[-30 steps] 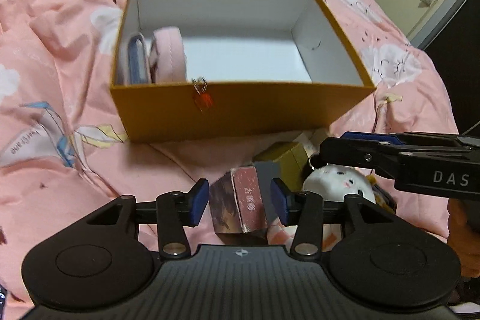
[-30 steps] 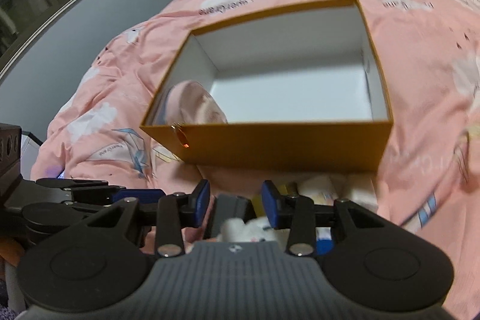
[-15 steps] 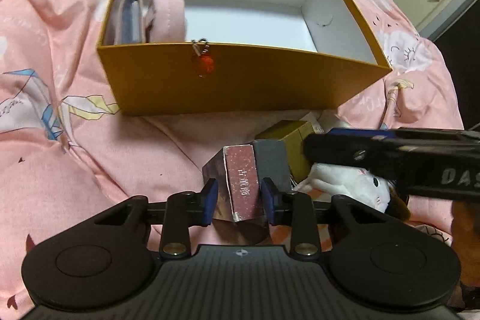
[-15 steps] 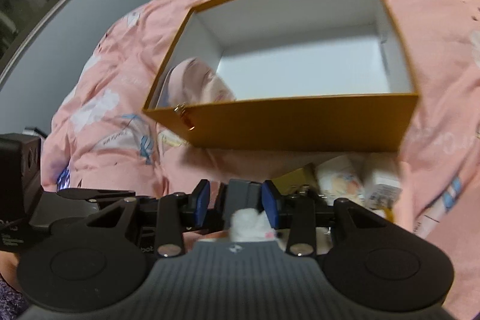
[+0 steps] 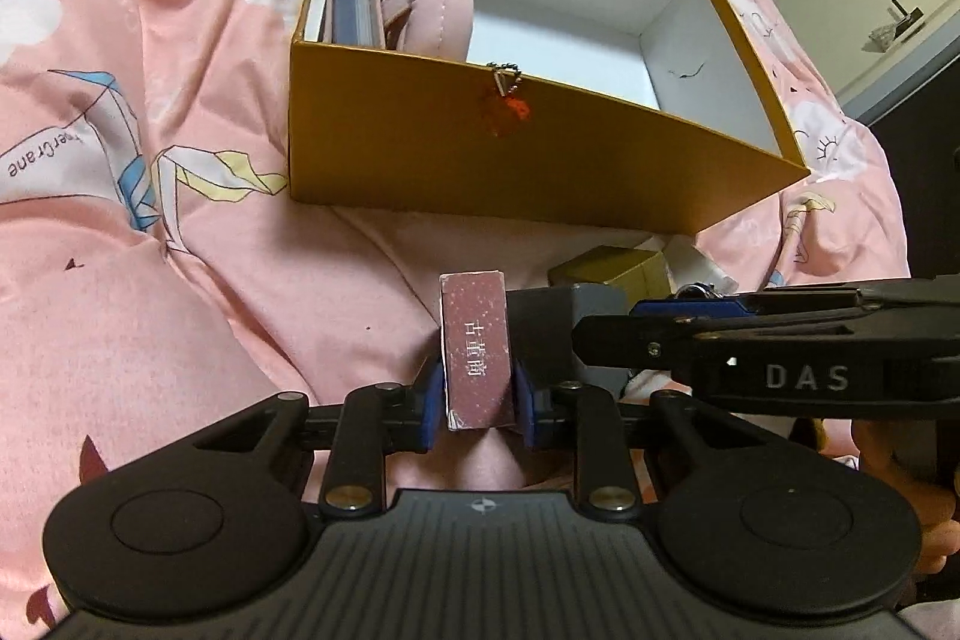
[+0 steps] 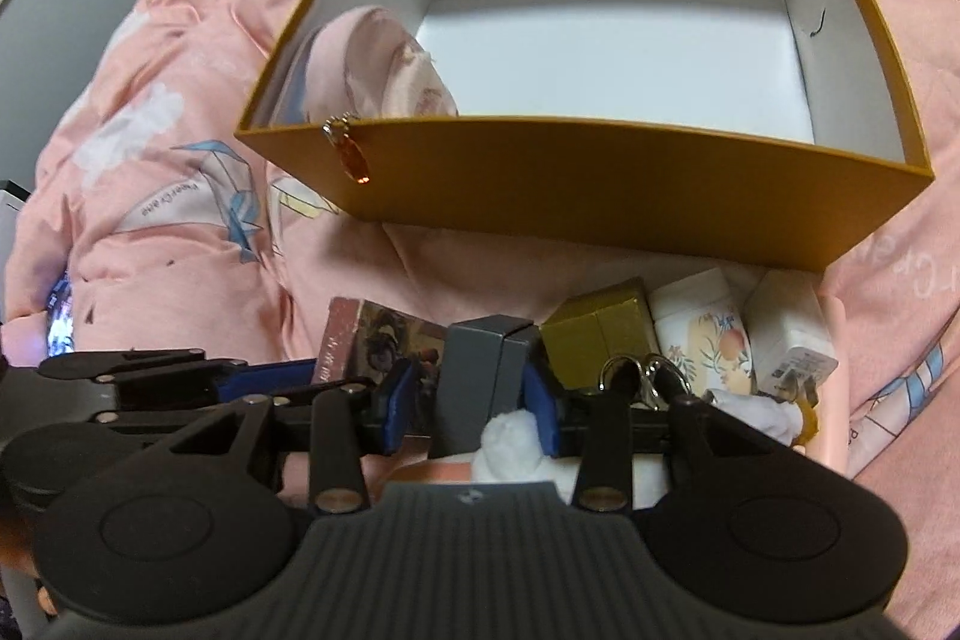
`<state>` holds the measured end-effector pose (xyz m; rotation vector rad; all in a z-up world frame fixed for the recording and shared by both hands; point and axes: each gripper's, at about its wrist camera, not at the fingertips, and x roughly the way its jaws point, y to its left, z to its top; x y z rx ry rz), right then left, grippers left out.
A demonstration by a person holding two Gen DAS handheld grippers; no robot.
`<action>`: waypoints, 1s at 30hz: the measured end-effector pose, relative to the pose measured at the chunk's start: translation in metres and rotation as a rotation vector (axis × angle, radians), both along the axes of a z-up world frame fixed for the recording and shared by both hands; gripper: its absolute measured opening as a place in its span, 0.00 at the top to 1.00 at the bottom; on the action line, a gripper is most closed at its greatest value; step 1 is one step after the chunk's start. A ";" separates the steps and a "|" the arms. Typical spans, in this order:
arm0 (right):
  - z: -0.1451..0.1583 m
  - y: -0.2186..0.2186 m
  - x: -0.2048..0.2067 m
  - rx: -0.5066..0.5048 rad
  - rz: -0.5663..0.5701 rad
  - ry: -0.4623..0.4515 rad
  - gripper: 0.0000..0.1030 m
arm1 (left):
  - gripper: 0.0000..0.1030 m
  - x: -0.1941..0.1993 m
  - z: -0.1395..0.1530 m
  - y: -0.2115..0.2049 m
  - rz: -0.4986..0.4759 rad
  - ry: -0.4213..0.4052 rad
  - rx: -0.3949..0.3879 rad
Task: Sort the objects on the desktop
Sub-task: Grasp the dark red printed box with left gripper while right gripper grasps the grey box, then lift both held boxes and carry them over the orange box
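Pink quilt (image 5: 180,310) carried an open orange box (image 5: 540,160) with a pink pouch (image 5: 432,10) inside. In front of it, the left gripper (image 5: 477,400) had just been closing and pinched a maroon box (image 5: 477,352); the right gripper (image 6: 471,400) clamped a grey box (image 6: 480,364) beside it.

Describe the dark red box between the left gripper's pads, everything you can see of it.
The red box is a small, slim carton that looks like printed cardboard, with pale characters down its narrow maroon face and a painted picture on its broad side. It stands on end on the pink quilt, before the yellow box. The left gripper, just closing, clamps its lower part. A grey box stands right beside it.
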<state>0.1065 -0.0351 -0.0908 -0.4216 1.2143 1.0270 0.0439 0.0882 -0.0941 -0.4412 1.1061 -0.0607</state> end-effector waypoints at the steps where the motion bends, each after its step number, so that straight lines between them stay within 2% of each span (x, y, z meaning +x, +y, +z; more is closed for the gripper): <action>1: -0.002 0.002 0.001 -0.013 -0.003 0.001 0.59 | 0.73 0.000 -0.001 0.001 0.003 -0.001 -0.007; 8: -0.015 0.012 -0.003 -0.087 0.015 0.000 0.59 | 0.73 0.003 -0.005 0.007 0.017 0.004 -0.020; 15: -0.010 0.008 -0.002 -0.066 -0.002 0.005 0.62 | 0.75 0.003 -0.006 0.008 0.017 -0.005 -0.025; 17: -0.004 0.007 -0.002 -0.049 -0.007 0.007 0.62 | 0.75 -0.001 0.002 0.005 0.019 -0.033 0.006; 21: 0.010 0.009 0.003 0.003 -0.013 0.054 0.63 | 0.75 -0.013 0.027 -0.001 0.045 -0.120 0.133; 25: 0.014 0.024 -0.001 0.024 0.037 0.098 0.63 | 0.75 -0.017 0.036 -0.001 0.066 -0.119 0.241; 30: -0.007 0.045 -0.006 -0.013 0.074 0.107 0.62 | 0.75 -0.013 0.016 0.010 0.107 -0.048 0.184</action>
